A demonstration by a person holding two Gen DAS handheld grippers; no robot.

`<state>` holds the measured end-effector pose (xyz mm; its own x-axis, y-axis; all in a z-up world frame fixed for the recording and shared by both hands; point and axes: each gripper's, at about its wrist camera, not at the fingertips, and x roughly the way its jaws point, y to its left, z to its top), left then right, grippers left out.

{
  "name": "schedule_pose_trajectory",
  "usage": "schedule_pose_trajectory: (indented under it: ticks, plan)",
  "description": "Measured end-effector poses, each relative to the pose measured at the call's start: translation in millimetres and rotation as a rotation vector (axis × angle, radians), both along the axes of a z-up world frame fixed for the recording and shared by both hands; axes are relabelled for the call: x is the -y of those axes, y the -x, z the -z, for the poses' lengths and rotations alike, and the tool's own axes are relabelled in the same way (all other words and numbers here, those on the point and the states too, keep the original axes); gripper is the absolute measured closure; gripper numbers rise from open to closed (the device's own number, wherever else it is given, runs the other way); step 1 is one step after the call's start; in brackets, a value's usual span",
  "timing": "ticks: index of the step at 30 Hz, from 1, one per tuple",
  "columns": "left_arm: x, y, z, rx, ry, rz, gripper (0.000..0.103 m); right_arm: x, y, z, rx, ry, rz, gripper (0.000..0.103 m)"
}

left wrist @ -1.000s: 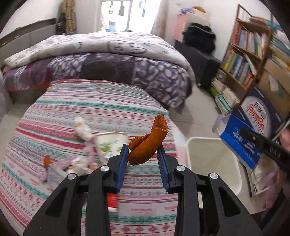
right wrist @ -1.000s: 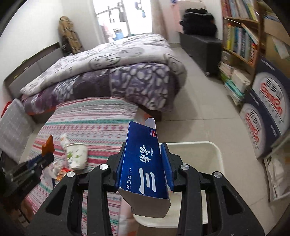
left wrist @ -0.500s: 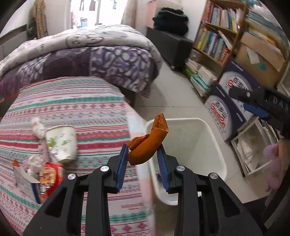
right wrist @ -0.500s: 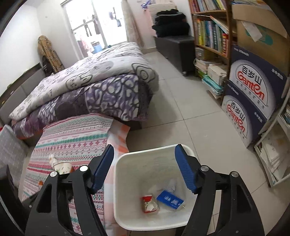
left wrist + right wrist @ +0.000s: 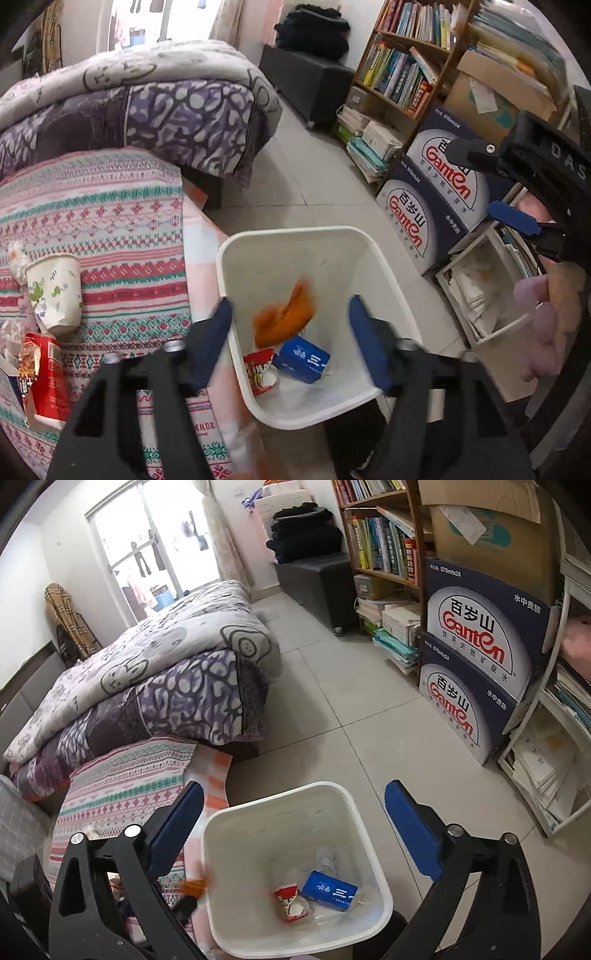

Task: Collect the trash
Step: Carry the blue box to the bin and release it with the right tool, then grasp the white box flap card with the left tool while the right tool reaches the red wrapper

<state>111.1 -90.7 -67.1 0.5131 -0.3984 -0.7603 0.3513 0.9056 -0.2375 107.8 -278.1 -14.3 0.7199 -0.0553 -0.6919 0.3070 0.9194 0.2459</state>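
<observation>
A white bin stands on the floor beside the striped bed; it also shows in the right wrist view. My left gripper is open above it, and a blurred orange peel falls between the fingers into the bin. A blue carton and a red wrapper lie inside. My right gripper is open and empty above the bin. A paper cup and a red packet lie on the striped cover.
A striped bed cover is left of the bin, with a purple quilt behind. Blue water boxes, a bookshelf and a white rack of papers stand to the right. Tiled floor lies beyond the bin.
My left gripper moved right over the bin and opened, letting the orange peel fall. My right gripper dropped the blue carton into the bin and stays open.
</observation>
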Motion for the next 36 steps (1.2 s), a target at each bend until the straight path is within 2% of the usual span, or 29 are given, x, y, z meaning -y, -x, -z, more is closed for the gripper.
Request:
schedule_pose_trajectory:
  ticks: [5, 11, 20, 23, 32, 36]
  plan:
    - [-7.5, 2.9, -5.9, 0.01, -0.008, -0.01, 0.031, -8.7, -1.7, 0.1, 0.002, -0.011, -0.014, 0.007]
    - [-32.1, 4.8, -8.5, 0.016, -0.066, -0.1, 0.031, -29.9, -4.3, 2.4, -0.009, 0.002, -0.053, 0.007]
    - [-93.0, 6.7, -5.7, 0.02, -0.22, -0.329, 0.027, -74.6, -13.9, 8.8, -0.048, 0.005, -0.149, 0.007]
    - [-128.5, 4.7, -1.0, -0.019, -0.253, -0.467, 0.027, -91.1, -16.6, 10.7, -0.057, 0.005, -0.18, 0.007]
    - [-239.9, 10.7, 16.1, -0.169, -0.198, -0.85, 0.027, -145.2, -22.0, 20.1, -0.091, 0.021, -0.291, 0.007]
    - [-292.5, 20.2, 31.0, -0.27, -0.028, -1.012, 0.027, -167.5, -21.8, 26.8, -0.113, 0.02, -0.339, 0.007]
